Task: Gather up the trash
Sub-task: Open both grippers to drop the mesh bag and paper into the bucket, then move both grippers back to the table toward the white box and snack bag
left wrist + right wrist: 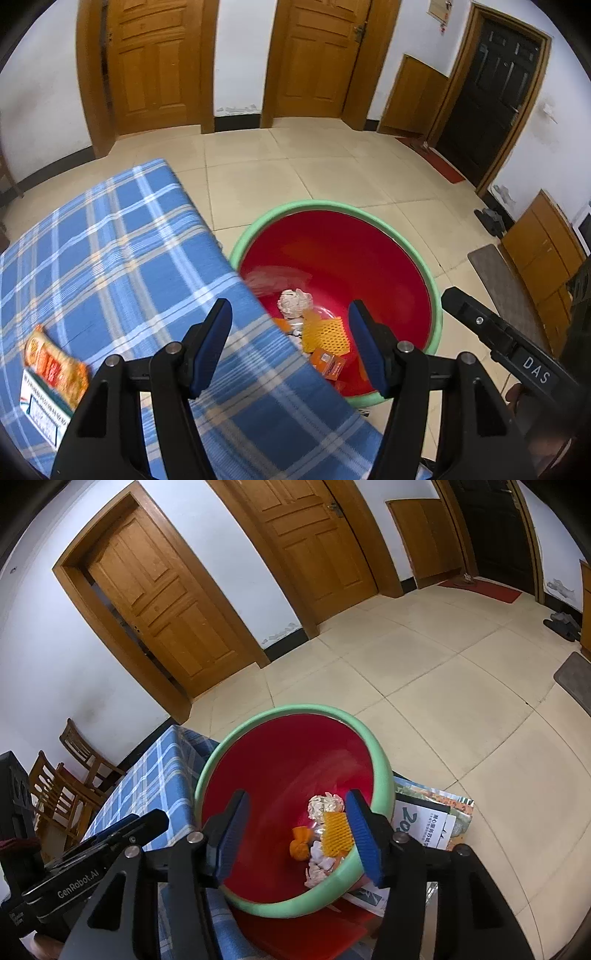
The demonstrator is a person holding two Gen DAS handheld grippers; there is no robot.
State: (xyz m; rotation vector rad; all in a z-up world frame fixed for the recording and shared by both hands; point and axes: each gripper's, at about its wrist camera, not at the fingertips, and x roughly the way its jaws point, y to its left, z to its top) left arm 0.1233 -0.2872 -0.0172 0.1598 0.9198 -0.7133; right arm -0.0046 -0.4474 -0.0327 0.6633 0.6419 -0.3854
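**Drop done, wrapper next**

Both empty: left tool [290, 347] parted wide, right tool [295, 836] parted, above red bin [295, 716] with smooth green rim. Inside: crumpled paper [294, 301], orange mesh foam [327, 334]. Glossy orange wrapper [55, 365] flat on checked cloth surface [110, 251], nine o'clock. Best pinched at an edge.

A round plastic bin [436, 295] is showing a bright red inside under a mint-green rim. In it, at about five o'clock, a crumpled white paper ball [294, 301], a yellow-orange foam mesh sleeve [327, 334] and a small orange carton [328, 363] are lying. At the bin's nine o'clock, a cloth-covered table [122, 251] is displaying blue checks crossed by white and cream stripes. On it, an orange-and-red snack wrapper [55, 365] is glowing. Both grippers' pads [212, 349] are showing dark blue on black frames.
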